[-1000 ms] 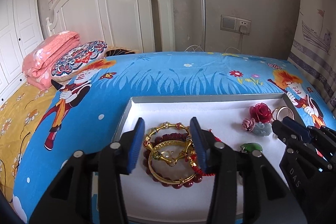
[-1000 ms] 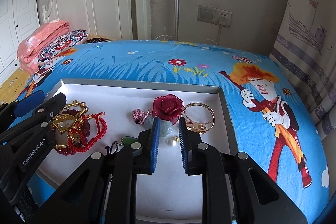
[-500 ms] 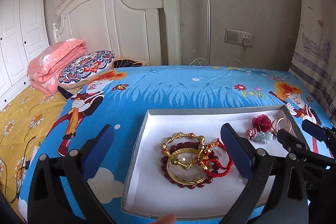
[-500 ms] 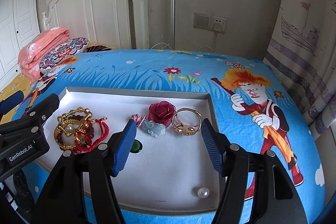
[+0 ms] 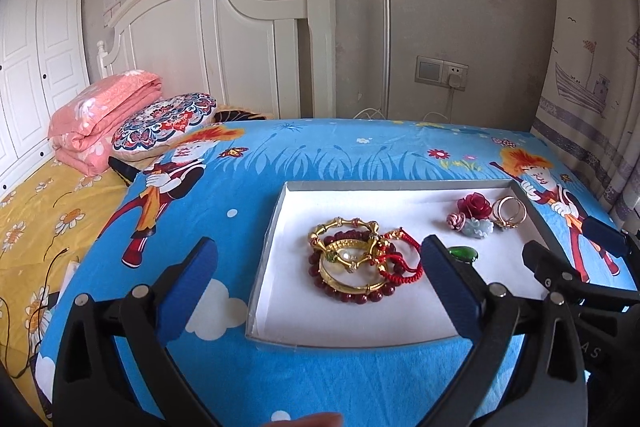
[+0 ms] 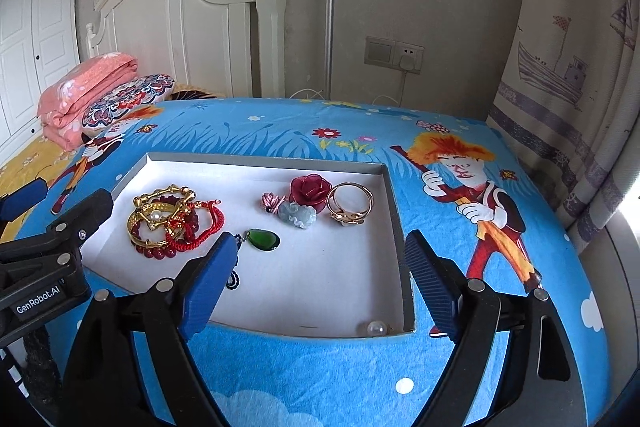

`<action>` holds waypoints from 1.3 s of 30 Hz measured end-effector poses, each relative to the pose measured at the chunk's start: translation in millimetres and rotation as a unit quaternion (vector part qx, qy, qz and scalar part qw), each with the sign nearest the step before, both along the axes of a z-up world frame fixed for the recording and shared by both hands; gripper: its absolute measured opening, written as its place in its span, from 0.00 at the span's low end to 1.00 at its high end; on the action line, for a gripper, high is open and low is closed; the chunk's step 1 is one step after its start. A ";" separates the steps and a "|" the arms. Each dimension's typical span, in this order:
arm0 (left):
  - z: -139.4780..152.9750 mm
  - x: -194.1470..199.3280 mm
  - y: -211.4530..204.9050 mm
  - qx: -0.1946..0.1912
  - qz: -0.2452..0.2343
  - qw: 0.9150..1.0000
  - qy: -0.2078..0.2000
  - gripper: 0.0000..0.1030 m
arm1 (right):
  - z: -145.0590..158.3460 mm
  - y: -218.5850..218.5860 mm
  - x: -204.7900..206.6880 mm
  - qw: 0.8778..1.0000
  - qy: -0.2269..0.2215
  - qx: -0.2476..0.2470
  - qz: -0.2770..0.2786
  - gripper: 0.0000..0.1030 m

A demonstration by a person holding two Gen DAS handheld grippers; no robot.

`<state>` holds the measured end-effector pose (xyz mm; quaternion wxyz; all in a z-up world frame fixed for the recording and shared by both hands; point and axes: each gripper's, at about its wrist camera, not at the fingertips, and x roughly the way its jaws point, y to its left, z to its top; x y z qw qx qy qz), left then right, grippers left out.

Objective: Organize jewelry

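The shallow white tray (image 6: 396, 211) lies on the bed (image 6: 260, 131), its near half bare. Left tool (image 5: 320, 277) gapes wide, empty; right tool (image 6: 320, 279) is opening, holding nothing.

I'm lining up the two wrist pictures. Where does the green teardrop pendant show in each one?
Left wrist view: the green pendant lies right of centre in the white tray, partly hidden behind the left claw's right finger.
Right wrist view: the pendant lies left of centre, just beyond the right claw's left finger.
Shared landmark: the red rose near the tray's far wall.
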<state>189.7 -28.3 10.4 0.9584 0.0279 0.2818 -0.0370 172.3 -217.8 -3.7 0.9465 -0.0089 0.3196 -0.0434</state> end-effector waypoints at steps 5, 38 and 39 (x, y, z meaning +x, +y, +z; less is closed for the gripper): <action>-1.7 -12.2 -1.9 0.007 -0.004 1.000 0.000 0.95 | 3.2 -7.1 -9.9 1.000 0.006 0.013 -0.002 0.82; -5.8 -33.3 -6.3 0.003 -0.015 1.000 0.009 0.95 | 2.7 -7.5 -31.5 1.000 0.005 0.021 0.004 0.82; -5.7 -33.5 -6.2 0.003 -0.015 1.000 0.009 0.95 | 2.2 -7.3 -31.7 1.000 0.006 0.022 0.004 0.82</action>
